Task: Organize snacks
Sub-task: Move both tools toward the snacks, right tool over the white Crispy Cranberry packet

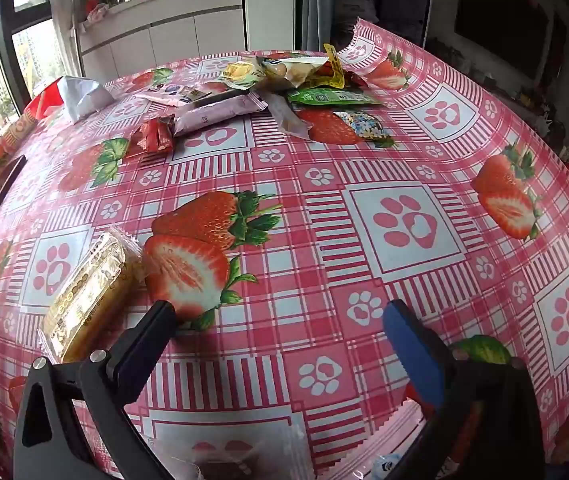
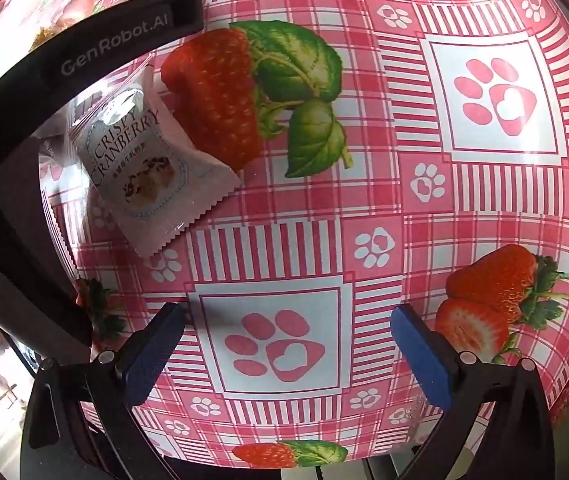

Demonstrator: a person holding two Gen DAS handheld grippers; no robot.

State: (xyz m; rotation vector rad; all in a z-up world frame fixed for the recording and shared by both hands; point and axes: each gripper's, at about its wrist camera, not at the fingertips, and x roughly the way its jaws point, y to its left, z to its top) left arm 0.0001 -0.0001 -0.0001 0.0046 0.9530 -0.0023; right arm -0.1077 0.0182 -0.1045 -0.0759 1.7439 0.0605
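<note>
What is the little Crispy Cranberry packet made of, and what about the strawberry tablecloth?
The Crispy Cranberry packet looks like thin plastic film, pale pink and a bit shiny: its ends are sealed flat with zigzag edges. The strawberry tablecloth seems to be glossy plastic or oilcloth, because window light glares off its smooth printed surface.

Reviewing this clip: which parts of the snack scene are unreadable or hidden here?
- Far snack pile, left wrist view: too small and overlapped to read labels.
- Clear packet, left wrist view: cut off by the bottom edge.
- Cranberry packet, right wrist view: upper left hidden behind the black bar.
</note>
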